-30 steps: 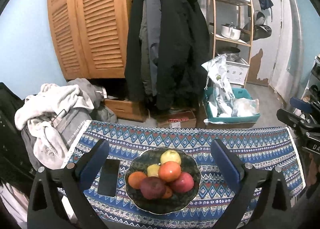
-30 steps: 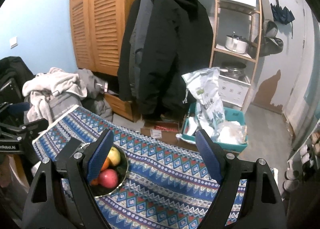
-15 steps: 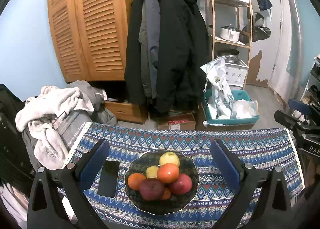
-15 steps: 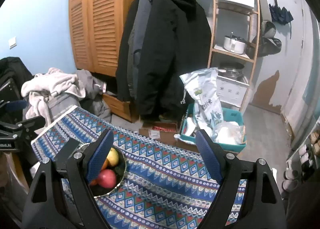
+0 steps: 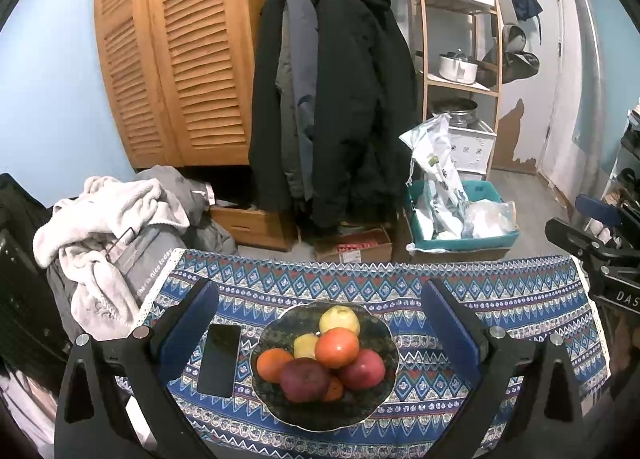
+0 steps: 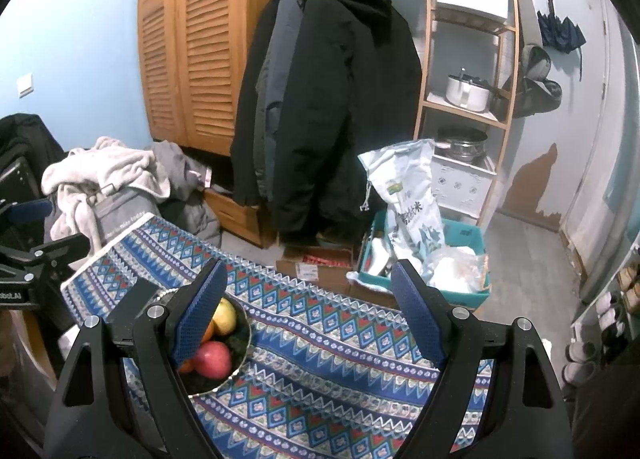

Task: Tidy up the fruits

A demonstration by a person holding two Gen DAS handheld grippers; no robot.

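We are holding the left gripper (image 5: 320, 329) spread wide and empty; a dark phone (image 5: 219, 359) is lying just inside its left jaw, and the fruit bowl (image 5: 384, 379) is sitting centred between the jaws, so this hand seems nearer. The right gripper (image 6: 308, 319), also spread and empty, is seeing the bowl behind its left jaw.

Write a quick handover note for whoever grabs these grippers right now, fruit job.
Left gripper: open, empty, hovering over the fruit bowl.
Right gripper: open, empty, over bare tablecloth to the bowl's right.
Fruit: all piled in the bowl, with an orange on top, a yellow apple behind and a dark red apple in front. A phone lies left of the bowl.
Done: nothing picked yet.
Left: all the sorting.
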